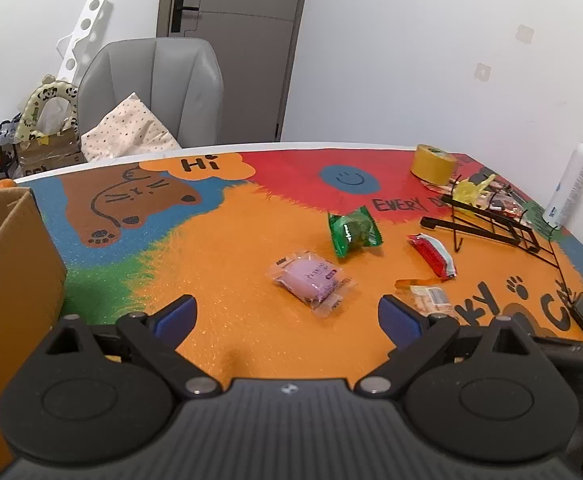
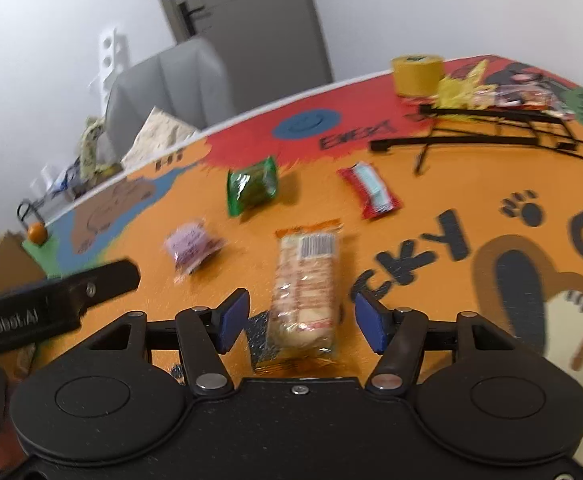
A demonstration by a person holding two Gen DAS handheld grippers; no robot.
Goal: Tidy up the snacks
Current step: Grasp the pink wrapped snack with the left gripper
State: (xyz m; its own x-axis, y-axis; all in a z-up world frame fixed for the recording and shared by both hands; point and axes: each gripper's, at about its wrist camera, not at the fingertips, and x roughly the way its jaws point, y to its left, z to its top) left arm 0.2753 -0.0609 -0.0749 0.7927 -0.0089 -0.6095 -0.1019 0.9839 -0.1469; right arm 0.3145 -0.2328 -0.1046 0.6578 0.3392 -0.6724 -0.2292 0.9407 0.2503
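Right gripper spread, pads clear of the clear-wrapped cracker packet at lower centre: slick film may squirt out.
Left gripper spread, empty.

Your cracker pack lies on the bench between your right claw's pads, other snacks behind it.

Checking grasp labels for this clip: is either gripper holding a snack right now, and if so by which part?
Nothing is held. The left gripper is open over bare mat. The right gripper is open around the biscuit packet, its near end between the pads, which are not touching it.
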